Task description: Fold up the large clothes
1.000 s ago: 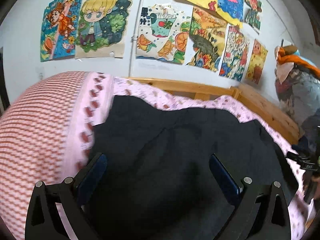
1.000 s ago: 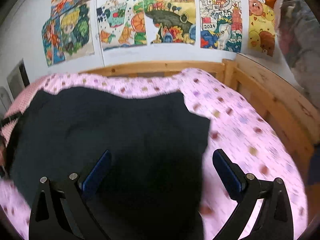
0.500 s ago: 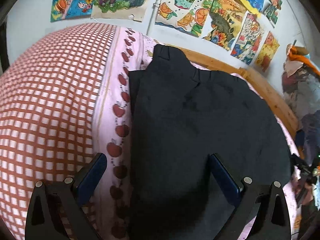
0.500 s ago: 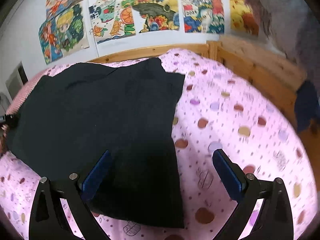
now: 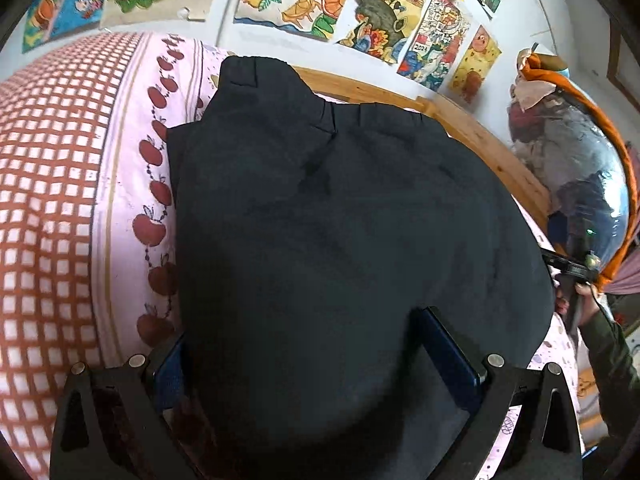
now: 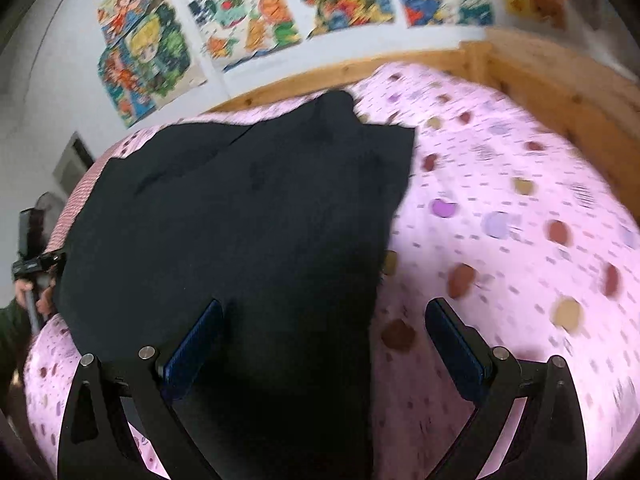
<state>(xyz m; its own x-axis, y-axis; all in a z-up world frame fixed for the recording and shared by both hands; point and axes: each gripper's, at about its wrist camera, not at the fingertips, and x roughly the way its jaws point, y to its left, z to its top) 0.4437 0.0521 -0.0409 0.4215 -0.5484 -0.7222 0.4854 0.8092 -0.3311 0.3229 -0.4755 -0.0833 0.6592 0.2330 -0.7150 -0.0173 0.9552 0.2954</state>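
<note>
Garment: I am seeing the large black garment (image 5: 340, 240) lying spread on the pink dotted bed sheet (image 6: 520, 220), its waistband end lying toward the wooden bed frame (image 5: 472, 136).
Left gripper: my left gripper (image 5: 320, 360) is hovering over the near left edge of the garment, jaws standing wide apart, blue pads (image 5: 452, 348) gripping nothing; the cloth is bulging up between them.
Right gripper: my right gripper (image 6: 324, 348) is hanging over the garment's near right edge, jaws spread wide, one pad over black cloth, the other over bare sheet.
Left side: a red checked pillow (image 5: 48, 200) with an apple border is lying beside the garment.
Wall: colourful drawings (image 6: 280, 12) are hanging above the bed.
Right view: this view is blurring.
</note>
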